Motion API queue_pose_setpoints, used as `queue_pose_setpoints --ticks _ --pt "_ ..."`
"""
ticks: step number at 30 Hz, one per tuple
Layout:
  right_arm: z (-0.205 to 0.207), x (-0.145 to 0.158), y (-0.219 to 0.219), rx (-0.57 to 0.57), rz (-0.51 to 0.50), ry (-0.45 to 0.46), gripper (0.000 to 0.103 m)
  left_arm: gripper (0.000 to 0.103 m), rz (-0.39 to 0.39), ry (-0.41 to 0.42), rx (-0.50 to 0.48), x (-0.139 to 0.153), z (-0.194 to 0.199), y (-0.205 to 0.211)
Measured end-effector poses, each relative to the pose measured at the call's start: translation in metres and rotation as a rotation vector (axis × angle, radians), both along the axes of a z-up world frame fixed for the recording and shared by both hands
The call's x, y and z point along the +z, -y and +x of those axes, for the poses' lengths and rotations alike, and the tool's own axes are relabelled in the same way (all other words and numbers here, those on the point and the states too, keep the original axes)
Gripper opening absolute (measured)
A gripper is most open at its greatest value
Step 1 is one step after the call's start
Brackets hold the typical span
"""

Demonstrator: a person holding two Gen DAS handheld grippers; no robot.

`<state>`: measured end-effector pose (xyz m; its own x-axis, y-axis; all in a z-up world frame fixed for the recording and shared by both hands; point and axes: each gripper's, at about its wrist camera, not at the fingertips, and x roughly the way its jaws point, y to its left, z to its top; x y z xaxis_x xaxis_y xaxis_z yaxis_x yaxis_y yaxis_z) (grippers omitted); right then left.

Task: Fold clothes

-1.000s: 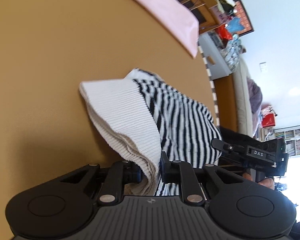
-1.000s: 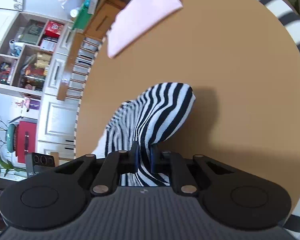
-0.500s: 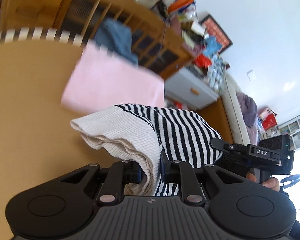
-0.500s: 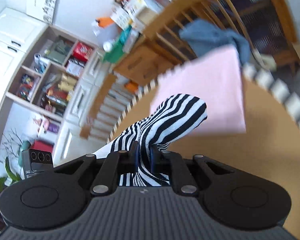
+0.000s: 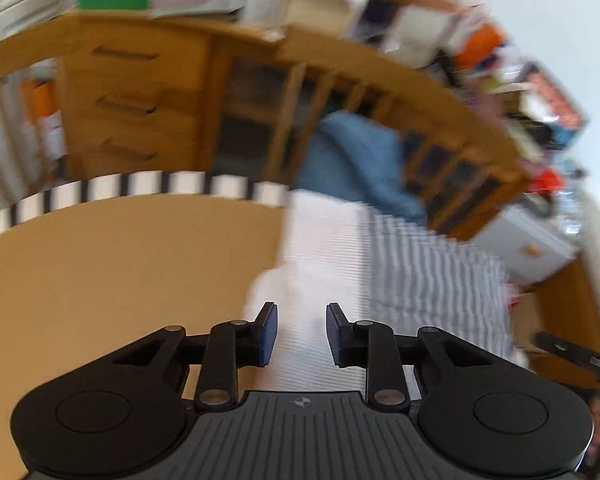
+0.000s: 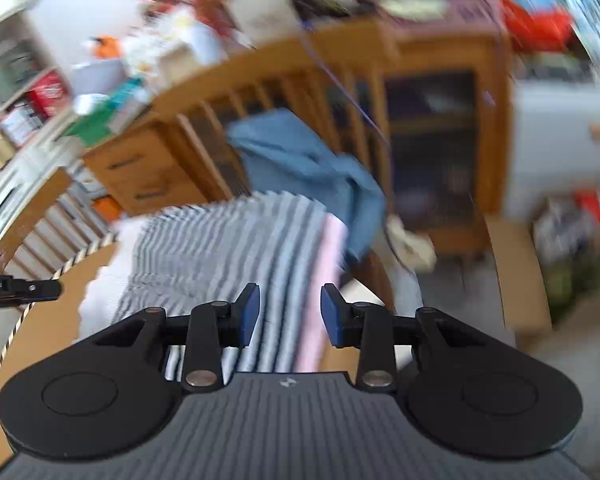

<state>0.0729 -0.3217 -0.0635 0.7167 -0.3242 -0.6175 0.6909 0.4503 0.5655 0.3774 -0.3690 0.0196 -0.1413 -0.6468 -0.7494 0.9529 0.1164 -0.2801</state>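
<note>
Recording the left gripper (image 5: 301, 320) with fingers standing apart and gripping nothing. Recording the right gripper (image 6: 288, 304) likewise parted and holding nothing. Finding the striped sweater (image 5: 428, 280) lying as a compact bundle at the far edge of the table (image 5: 100, 280), toward its right-hand side, and resting at least partly on a pink cloth (image 6: 330, 272) that is showing along the bundle's right margin. Noting heavy motion blur in both views, so treating fine detail as unreadable. Placing the bundle directly ahead of and below both claws: looking down the left claw onto the plain white ribbed part, with the stripes lying to its right; looking down the right claw onto the striped part's right border, with the rest lying to its left. Judging the long axis as running away from the claws toward the far edge, though not settling this firmly through the blur. Judging neither hand clearly nearer, each covering its own side. Observing a blue garment (image 6: 300, 160) hanging beyond the edge against a wooden cabinet (image 5: 140, 92). Judging the scene as fitting either a bundle set down on a pile or one awaiting another fold.
</note>
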Motion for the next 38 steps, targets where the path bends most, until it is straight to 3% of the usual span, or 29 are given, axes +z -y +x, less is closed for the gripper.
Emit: queue_pose_setpoints --ticks 2,4,6,7,9,11,12,13,14,15,17,18,20,22,26,28,38 --pt "0.006 -0.013 0.000 0.001 -0.044 -0.052 0.036 0.028 -0.064 0.027 -0.080 -0.004 -0.031 -0.005" --pt "0.012 -0.026 -0.001 0.003 -0.089 -0.103 0.036 0.029 -0.046 -0.001 -0.122 -0.023 -0.054 -0.006" --pt "0.018 -0.040 -0.001 0.004 -0.133 -0.155 0.034 0.022 0.045 0.008 -0.120 -0.051 -0.066 -0.006" --pt "0.021 -0.046 -0.002 0.005 -0.155 -0.181 0.035 0.016 0.030 0.021 -0.117 -0.063 -0.070 -0.013" --pt "0.027 -0.059 -0.002 0.007 -0.199 -0.233 0.035 0.011 0.011 -0.017 -0.086 -0.067 -0.065 -0.021" --pt "0.024 -0.055 -0.002 -0.011 -0.190 -0.265 0.034 0.008 0.050 -0.087 -0.033 -0.066 -0.056 -0.020" --pt "0.023 -0.052 -0.003 -0.020 -0.184 -0.280 0.035 0.009 0.059 -0.075 -0.025 -0.062 -0.058 -0.022" --pt "0.021 -0.050 -0.003 -0.030 -0.179 -0.296 0.035 0.011 0.065 -0.052 -0.021 -0.056 -0.061 -0.026" --pt "0.019 -0.045 -0.007 -0.041 -0.193 -0.317 0.036 0.022 0.071 -0.028 -0.017 -0.051 -0.063 -0.029" --pt "0.017 -0.040 -0.017 -0.057 -0.215 -0.336 0.038 0.046 0.071 -0.005 -0.019 -0.046 -0.068 -0.035" --pt "0.011 -0.027 -0.041 -0.095 -0.256 -0.363 0.044 0.078 0.071 0.031 -0.023 -0.039 -0.079 -0.048" --pt "0.011 -0.024 -0.052 -0.109 -0.271 -0.355 0.051 0.085 0.072 0.040 -0.024 -0.038 -0.083 -0.053" --pt "0.010 -0.017 -0.074 -0.136 -0.299 -0.339 0.055 0.086 0.074 0.060 -0.026 -0.036 -0.092 -0.065" --pt "0.016 -0.015 -0.085 -0.130 -0.298 -0.338 0.065 0.088 0.076 0.079 -0.028 -0.034 -0.100 -0.076" --pt "0.027 -0.008 -0.103 -0.109 -0.301 -0.333 0.069 0.092 0.069 0.076 -0.003 -0.027 -0.105 -0.096" --pt "0.028 -0.004 -0.110 -0.110 -0.300 -0.339 0.081 0.096 0.065 0.088 -0.010 -0.024 -0.107 -0.103" --pt "0.037 0.010 -0.126 -0.110 -0.323 -0.365 0.088 0.098 0.030 0.132 -0.022 -0.017 -0.101 -0.118"
